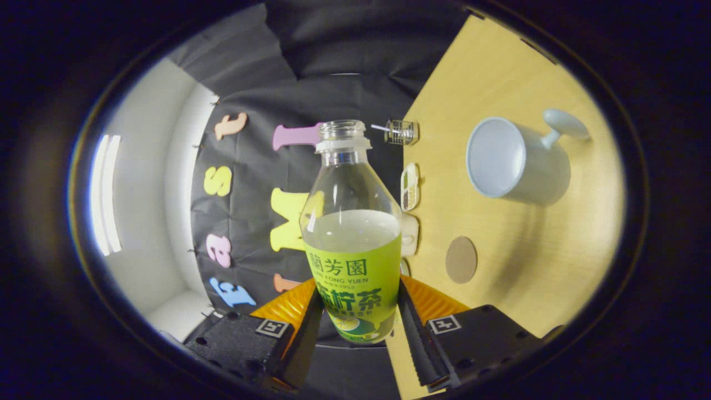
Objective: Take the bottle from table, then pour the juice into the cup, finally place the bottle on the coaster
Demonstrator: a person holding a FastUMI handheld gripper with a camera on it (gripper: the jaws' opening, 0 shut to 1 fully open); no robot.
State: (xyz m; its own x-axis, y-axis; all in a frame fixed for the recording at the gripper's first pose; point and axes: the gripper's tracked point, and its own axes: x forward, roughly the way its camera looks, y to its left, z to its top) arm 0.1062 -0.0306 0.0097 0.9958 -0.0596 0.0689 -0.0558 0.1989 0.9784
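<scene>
In the gripper view, the tool (358, 311) is clamped on a clear plastic bottle with a lime-green label (353, 244), one finger pressing each side of the labelled lower body. The bottle is uncapped and stands lengthwise along the fingers, its open neck pointing away from them. Pale cloudy juice fills it to just above the top of the label; the shoulder and neck are see-through and empty.

The whole scene is rolled, so the light wooden counter (527, 244) appears as a tilted plane on one side of the bottle, with the dark cloth wall behind and a white wall on the other side. On the counter sits a pale grey mug with a knob-ended handle (516, 161), its mouth turned toward the camera; it is well apart from the bottle. Between the mug and the fingers, nearer the fingers, lies a round brown coaster (461, 259), flat on the wood. A small clear glass container (401, 132) stands at the counter's far edge, just beside the bottle's neck.
</scene>
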